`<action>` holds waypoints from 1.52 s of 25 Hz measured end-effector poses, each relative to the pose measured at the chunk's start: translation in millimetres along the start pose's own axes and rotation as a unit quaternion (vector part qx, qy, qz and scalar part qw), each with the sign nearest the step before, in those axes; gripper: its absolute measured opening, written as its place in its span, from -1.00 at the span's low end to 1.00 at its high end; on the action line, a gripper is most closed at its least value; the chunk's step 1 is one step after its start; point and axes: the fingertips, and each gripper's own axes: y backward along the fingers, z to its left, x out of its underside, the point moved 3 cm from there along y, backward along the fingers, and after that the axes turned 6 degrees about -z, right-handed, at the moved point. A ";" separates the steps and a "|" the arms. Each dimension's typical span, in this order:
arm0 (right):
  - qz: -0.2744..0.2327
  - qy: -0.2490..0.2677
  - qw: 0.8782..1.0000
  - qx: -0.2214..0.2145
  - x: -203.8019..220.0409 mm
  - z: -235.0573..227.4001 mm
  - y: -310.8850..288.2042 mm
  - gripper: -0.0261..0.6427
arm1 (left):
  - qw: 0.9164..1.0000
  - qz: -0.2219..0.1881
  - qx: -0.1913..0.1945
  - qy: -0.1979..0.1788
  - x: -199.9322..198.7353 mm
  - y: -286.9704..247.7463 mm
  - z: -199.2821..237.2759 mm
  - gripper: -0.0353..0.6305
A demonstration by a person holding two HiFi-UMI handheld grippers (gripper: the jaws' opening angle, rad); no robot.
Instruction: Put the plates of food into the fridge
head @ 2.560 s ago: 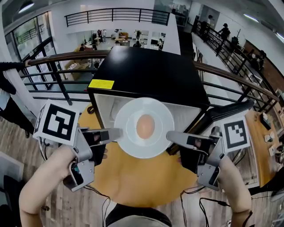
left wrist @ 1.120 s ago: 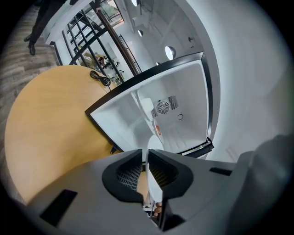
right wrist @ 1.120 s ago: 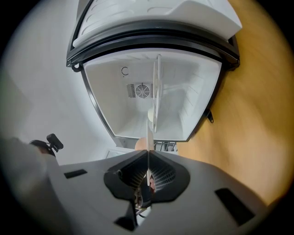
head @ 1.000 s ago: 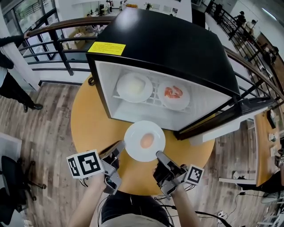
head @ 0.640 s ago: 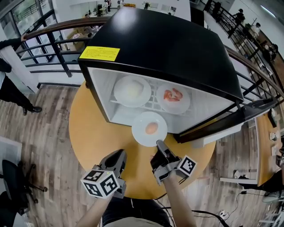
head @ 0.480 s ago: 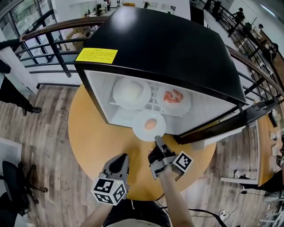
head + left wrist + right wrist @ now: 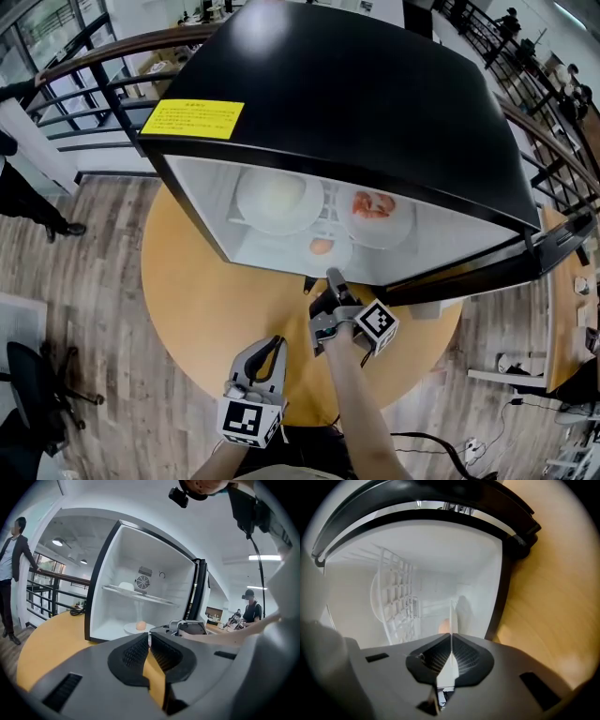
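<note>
The plate with the egg (image 7: 323, 246) is inside the open black fridge (image 7: 356, 84), low down by the fridge floor and near its front edge, under the wire shelf (image 7: 323, 223). The egg (image 7: 140, 626) lies in the middle of that plate. The right gripper (image 7: 330, 277) pinches the near rim of the plate tight between its jaws and reaches just into the fridge opening. On the shelf above stand two more plates side by side: a plate of white food (image 7: 279, 199) on the left and a plate of shrimp (image 7: 377, 208) on the right. The fridge stands on a round yellow table (image 7: 202, 300). The left gripper (image 7: 275, 343) is over the near edge of the tabletop, well back from the fridge. Its jaws are pulled together and hold nothing.
</note>
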 end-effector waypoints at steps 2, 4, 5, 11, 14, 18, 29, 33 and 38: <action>-0.004 -0.001 1.000 0.008 0.1 -3.6 -5.7 -0.87 | 1.000 0.002 -0.002 0.007 2.1 0.1 0.8 -0.82; -0.010 0.002 1.000 0.017 1.4 -6.2 -11.3 -0.87 | 1.000 0.003 -0.007 0.014 3.7 1.2 3.5 -0.82; -0.012 0.007 1.000 0.022 2.3 -7.1 -14.0 -0.87 | 1.000 0.004 -0.010 0.017 4.4 2.1 5.4 -0.82; -0.027 0.084 0.994 0.058 1.9 -4.7 -26.2 -0.86 | 0.999 0.012 -0.025 0.031 11.3 6.7 13.2 -0.82; -0.027 0.139 0.985 0.095 1.6 -5.1 -30.3 -0.85 | 0.999 0.016 -0.033 0.037 13.7 9.1 15.3 -0.82; -0.024 0.233 0.961 0.148 -1.9 -4.6 -33.2 -0.78 | 0.998 0.022 -0.039 0.045 18.0 8.7 15.6 -0.82; -0.030 0.580 0.784 0.219 -5.7 7.6 -28.2 -0.56 | 0.998 0.021 -0.056 0.037 19.0 12.7 21.7 -0.82; -0.040 0.608 0.782 0.134 3.7 30.2 -12.9 -0.57 | 0.998 0.013 -0.063 0.025 13.3 12.2 25.7 -0.82; -0.043 0.639 0.768 -0.004 30.8 83.0 30.1 -0.78 | 0.998 -0.014 -0.068 0.009 -5.0 8.7 31.1 -0.82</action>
